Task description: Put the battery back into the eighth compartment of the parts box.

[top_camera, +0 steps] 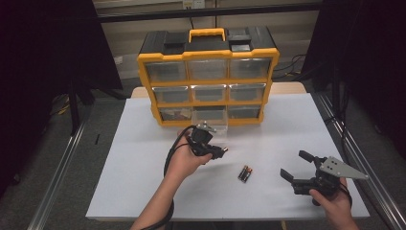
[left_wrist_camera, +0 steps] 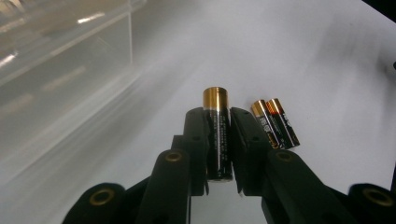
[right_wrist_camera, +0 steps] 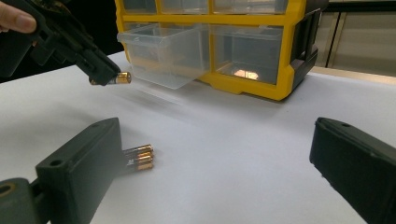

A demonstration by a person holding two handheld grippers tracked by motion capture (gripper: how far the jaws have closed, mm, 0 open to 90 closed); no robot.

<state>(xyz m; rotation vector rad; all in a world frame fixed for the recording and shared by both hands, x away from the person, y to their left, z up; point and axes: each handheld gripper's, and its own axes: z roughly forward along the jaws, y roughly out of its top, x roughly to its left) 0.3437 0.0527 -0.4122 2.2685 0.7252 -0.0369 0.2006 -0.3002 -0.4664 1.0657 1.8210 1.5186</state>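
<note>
High view: a yellow organizer (top_camera: 208,79) stands at the back of the counter (top_camera: 143,158), its bottom-middle clear drawer (top_camera: 210,117) pulled out, contents unclear. Just before it, the left gripper (top_camera: 218,152) has its fingers clamped on one battery (left_wrist_camera: 217,135). Two batteries (top_camera: 245,173) lie on the counter between the grippers. The right gripper (top_camera: 294,165) hovers with fingers spread.

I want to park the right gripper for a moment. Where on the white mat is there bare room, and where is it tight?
Bare: the white mat left of the left gripper, and the strip between the batteries and the right gripper. Tight: in front of the yellow organizer, where the open drawer juts out beside the left gripper holding a battery.
</note>
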